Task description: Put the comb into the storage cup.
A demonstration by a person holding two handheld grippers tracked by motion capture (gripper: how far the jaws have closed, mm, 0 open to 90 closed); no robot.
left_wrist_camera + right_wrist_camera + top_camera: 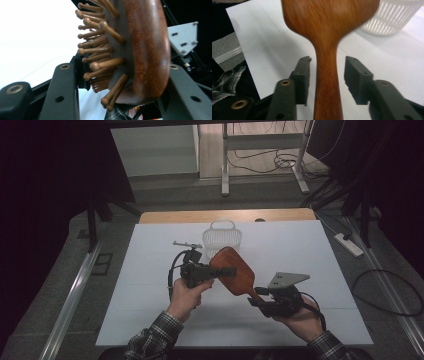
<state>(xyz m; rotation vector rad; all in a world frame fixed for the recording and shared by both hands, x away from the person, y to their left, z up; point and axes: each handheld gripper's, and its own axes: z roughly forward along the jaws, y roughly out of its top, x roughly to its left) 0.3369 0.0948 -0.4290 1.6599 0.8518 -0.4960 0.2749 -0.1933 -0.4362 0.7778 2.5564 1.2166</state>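
Now the left tool point(220, 271) pinches the head of the wooden hairbrush point(234, 270) above the table point(150, 310), while the right tool point(327, 77) stands spread, the brush handle between its jaws without touching them

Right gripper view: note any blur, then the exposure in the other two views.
Right gripper view: brown wooden paddle hairbrush motion-blurred, white slatted plastic basket soft. Left gripper view: white table surface blown out. High view: dim, dark surroundings.
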